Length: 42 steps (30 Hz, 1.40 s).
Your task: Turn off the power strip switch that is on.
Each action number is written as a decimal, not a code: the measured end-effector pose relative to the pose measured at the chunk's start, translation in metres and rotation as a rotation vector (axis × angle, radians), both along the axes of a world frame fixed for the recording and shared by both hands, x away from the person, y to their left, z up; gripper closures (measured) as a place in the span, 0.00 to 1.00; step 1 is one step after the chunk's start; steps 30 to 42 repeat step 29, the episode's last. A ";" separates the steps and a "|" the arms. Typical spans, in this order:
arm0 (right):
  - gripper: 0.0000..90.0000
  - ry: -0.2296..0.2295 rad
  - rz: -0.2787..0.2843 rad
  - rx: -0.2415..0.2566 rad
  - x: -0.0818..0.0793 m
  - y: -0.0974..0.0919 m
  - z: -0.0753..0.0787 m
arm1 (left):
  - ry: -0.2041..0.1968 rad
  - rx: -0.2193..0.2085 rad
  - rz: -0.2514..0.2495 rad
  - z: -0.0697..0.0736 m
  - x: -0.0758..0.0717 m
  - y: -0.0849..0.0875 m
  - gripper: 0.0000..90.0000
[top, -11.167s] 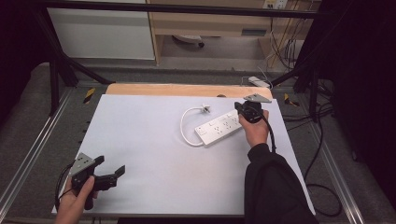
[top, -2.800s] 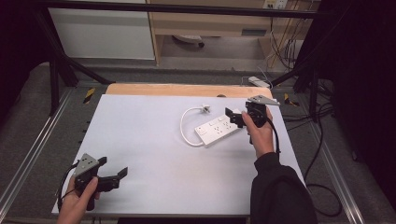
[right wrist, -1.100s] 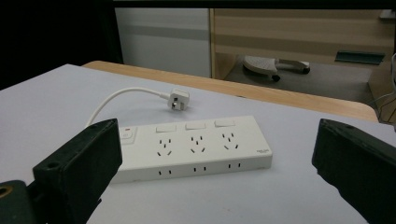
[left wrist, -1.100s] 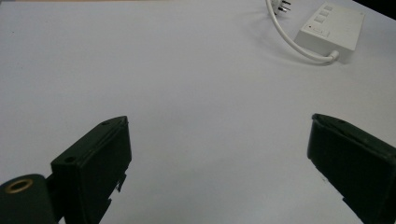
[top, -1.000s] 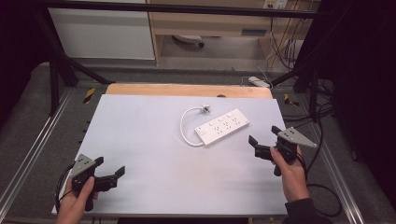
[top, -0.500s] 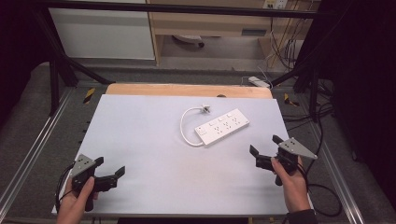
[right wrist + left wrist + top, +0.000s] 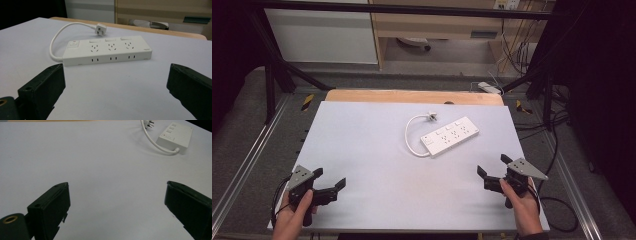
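**Power strip left alone at the far middle of the tabletop, both grippers drawn back and open**

The white power strip lies flat on the white tabletop, right of centre and toward the far edge, turned at a slant. Its short cable loops out from the near-left end and curls back to the plug, which rests just beyond the strip's far side.

By its look it is a rigid plastic bar, light enough for one gripper, with smooth, probably slippery faces. It is not fragile, but the rocker switches on top could be flipped by a careless squeeze. The best hold is likely across the two long side walls near the middle, clear of the switches and sockets. The cable is limp and will trail and drag the plug, so a lift from the middle may tip toward the cable end.

The left gripper rests at the near left corner, its fingers wide apart on nothing. The right gripper sits at the near right, well apart from the strip, fingers likewise spread and empty.

A few seconds earlier the right gripper was up at the strip's right end, touching or holding it; it has since pulled back toward the person. The strip itself now lies a little nearer the middle than at the earliest frame. The left gripper has barely moved.
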State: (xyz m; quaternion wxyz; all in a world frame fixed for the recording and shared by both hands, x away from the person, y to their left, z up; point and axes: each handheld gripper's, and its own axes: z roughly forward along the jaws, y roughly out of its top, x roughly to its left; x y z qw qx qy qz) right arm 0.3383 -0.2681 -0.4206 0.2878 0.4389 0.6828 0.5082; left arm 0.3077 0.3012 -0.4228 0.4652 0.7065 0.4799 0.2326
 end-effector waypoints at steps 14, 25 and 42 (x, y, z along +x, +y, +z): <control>0.03 0.048 0.052 -0.028 -0.002 0.018 -0.013 | -0.010 -0.002 -0.007 0.001 -0.001 0.000 0.07; 0.03 0.102 0.112 -0.075 0.003 0.040 -0.025 | -0.015 0.002 -0.014 0.002 -0.001 -0.001 0.07; 0.03 0.130 0.117 -0.098 0.007 0.046 -0.028 | -0.016 0.002 -0.018 0.002 -0.001 -0.002 0.07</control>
